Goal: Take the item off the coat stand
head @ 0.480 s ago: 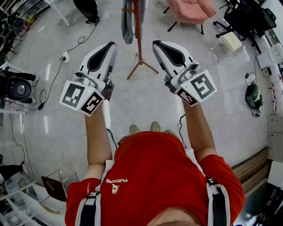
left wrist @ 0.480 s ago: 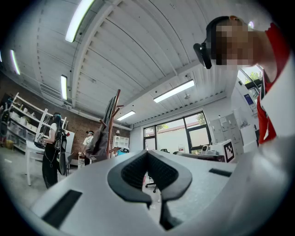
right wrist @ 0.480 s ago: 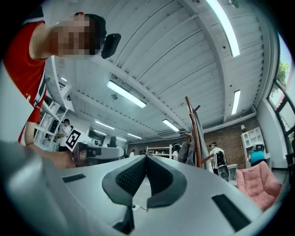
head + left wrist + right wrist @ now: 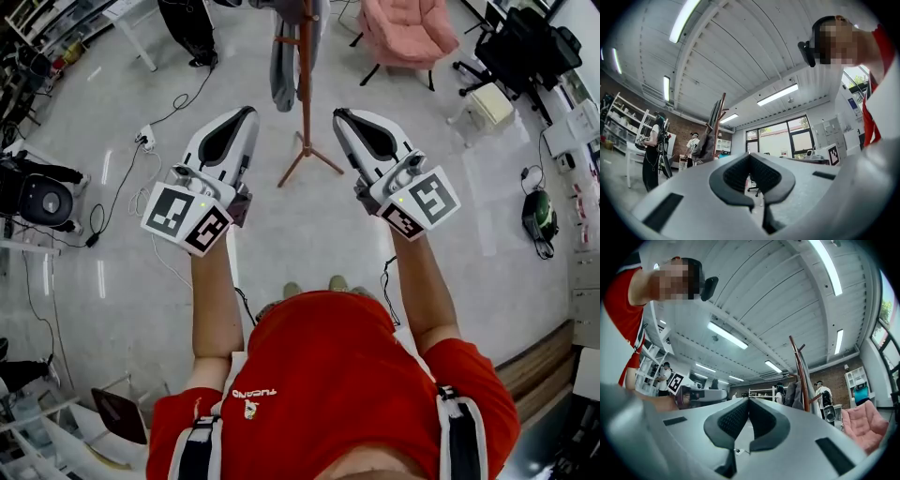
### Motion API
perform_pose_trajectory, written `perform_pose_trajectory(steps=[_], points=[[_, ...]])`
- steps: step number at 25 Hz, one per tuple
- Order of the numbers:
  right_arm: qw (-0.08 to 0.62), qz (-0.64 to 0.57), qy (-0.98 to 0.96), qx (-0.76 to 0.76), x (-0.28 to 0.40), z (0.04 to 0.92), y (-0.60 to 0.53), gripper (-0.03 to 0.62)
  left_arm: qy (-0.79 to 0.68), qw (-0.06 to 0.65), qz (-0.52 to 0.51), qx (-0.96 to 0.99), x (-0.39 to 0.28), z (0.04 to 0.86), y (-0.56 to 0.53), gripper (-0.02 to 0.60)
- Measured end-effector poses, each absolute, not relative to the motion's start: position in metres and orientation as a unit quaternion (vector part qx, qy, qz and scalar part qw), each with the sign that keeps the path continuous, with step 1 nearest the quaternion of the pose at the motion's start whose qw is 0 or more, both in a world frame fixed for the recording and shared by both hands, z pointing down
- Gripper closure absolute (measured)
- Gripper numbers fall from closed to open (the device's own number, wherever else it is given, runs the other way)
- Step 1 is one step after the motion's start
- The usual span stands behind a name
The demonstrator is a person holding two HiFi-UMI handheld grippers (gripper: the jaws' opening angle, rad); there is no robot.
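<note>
A brown wooden coat stand (image 4: pixel 304 94) rises from the pale floor ahead of me, and a grey garment (image 4: pixel 282 66) hangs from its upper pegs. The stand (image 4: pixel 718 123) with the garment (image 4: pixel 707 144) shows left of centre in the left gripper view. In the right gripper view the stand (image 4: pixel 802 380) and the garment (image 4: pixel 793 401) lie right of centre. My left gripper (image 4: pixel 248 112) is shut and empty, short of the stand on its left. My right gripper (image 4: pixel 339 116) is shut and empty too, short of the stand on its right.
A pink armchair (image 4: pixel 405 26) stands beyond the stand on the right. Black office chairs (image 4: pixel 525 47) and a small white box (image 4: pixel 489 92) are at the far right. Cables and a power strip (image 4: pixel 142 138) lie on the floor at left. People (image 4: pixel 654 150) stand near shelves.
The head view has shifted forward: the coat stand and garment now lie lower and closer in the frame. Both grippers stay raised side by side, still shut.
</note>
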State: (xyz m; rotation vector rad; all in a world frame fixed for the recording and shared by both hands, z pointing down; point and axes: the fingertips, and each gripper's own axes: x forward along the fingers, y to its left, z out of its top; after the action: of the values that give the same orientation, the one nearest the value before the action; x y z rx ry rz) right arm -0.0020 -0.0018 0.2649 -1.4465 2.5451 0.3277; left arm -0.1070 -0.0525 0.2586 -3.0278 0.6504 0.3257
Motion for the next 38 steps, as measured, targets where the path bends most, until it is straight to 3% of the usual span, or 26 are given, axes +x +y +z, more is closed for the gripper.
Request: perform_pose_trajectory(steps=[15,26,38], points=[[0.069,0.109,0.846,-0.518,-0.031,0.272,-0.042,0.569,0.213,0.009,0.11,-0.971,-0.132,0.252,-0.131,0.571],[0.107,0.119,0.845,-0.51,0.033,0.264,-0.134,0.569,0.227,0.022,0.102,-0.968,-0.079,0.236,-0.234,0.565],[0.119,0.132,0.852,-0.492,0.131,0.263,-0.216,0.569,0.288,0.052,0.1,-0.951,0.003,0.206,-0.373,0.393]])
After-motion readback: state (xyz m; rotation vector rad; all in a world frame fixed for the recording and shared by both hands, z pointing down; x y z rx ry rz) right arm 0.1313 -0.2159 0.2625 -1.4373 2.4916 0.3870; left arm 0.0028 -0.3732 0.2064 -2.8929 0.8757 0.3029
